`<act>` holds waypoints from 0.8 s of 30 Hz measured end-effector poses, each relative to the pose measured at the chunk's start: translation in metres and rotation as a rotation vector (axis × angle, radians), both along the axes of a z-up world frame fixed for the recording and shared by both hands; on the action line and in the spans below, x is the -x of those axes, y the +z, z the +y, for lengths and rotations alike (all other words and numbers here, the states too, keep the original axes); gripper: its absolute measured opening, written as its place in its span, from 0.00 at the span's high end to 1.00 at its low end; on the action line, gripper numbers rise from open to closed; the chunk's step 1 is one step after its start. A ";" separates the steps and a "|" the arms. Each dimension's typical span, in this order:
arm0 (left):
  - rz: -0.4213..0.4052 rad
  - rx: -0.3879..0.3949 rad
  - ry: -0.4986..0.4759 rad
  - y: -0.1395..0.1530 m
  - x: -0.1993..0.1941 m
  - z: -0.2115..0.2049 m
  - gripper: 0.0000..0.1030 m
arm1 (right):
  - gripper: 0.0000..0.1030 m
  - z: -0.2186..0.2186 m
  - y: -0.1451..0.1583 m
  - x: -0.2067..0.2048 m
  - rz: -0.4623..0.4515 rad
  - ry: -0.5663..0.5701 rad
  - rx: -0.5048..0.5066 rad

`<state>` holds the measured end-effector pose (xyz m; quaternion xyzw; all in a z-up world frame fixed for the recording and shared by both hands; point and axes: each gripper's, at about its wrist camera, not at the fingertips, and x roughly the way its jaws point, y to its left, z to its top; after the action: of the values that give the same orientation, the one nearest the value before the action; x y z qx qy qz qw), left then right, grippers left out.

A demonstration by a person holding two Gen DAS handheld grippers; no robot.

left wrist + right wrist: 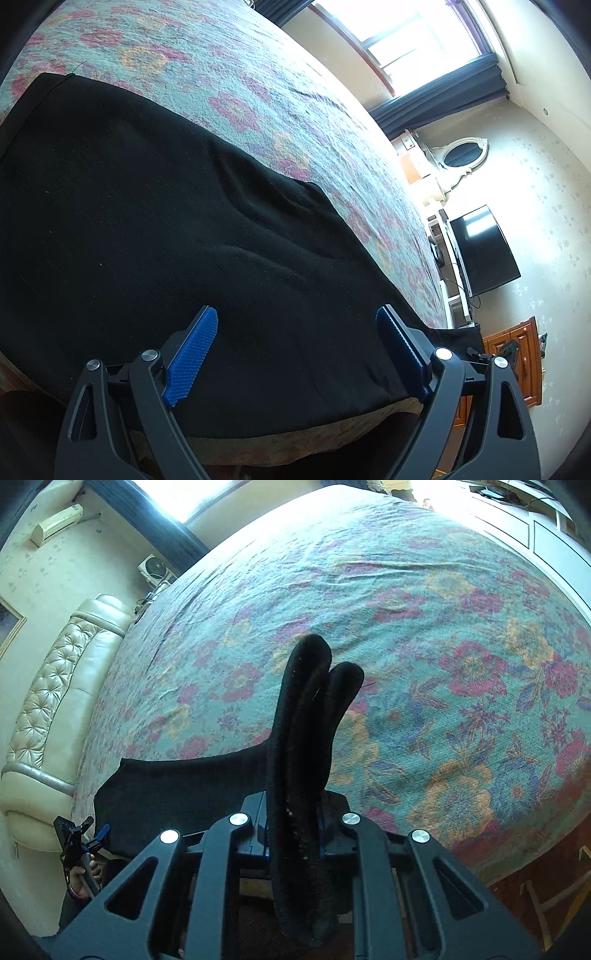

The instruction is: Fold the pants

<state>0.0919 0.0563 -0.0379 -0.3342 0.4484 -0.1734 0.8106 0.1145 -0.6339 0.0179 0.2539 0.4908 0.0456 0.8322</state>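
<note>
Pinching a bunched edge of the black pants (306, 738), right gripper (295, 834) clamped on thick, soft knit, raised off the floral bedspread (443, 627). Left gripper (295, 354) spread wide, empty, poised just above the flat portion stretching lengthwise ahead. Fold likely carried along that long axis toward the left side.

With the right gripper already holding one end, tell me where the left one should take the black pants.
Grip the near edge of the black pants, where it overhangs the bed's side. Come in low from the near side so the open left gripper straddles that free edge; elsewhere the cloth lies flat. The right gripper clamps a bunched end.
</note>
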 end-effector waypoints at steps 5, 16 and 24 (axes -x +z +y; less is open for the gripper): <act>0.024 0.039 -0.003 0.000 -0.003 0.002 0.16 | 0.85 0.044 0.032 -0.008 -0.033 0.068 0.029; 0.029 0.013 -0.024 0.000 -0.001 -0.009 0.16 | 0.85 0.139 0.037 -0.028 -0.061 0.166 0.051; 0.028 -0.002 -0.040 0.003 -0.003 -0.022 0.16 | 0.85 0.203 0.018 -0.036 -0.045 0.214 0.168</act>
<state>0.0945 0.0345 -0.0354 -0.3268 0.4665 -0.1847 0.8009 0.1505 -0.4312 0.0360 0.1286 0.4985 0.0983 0.8517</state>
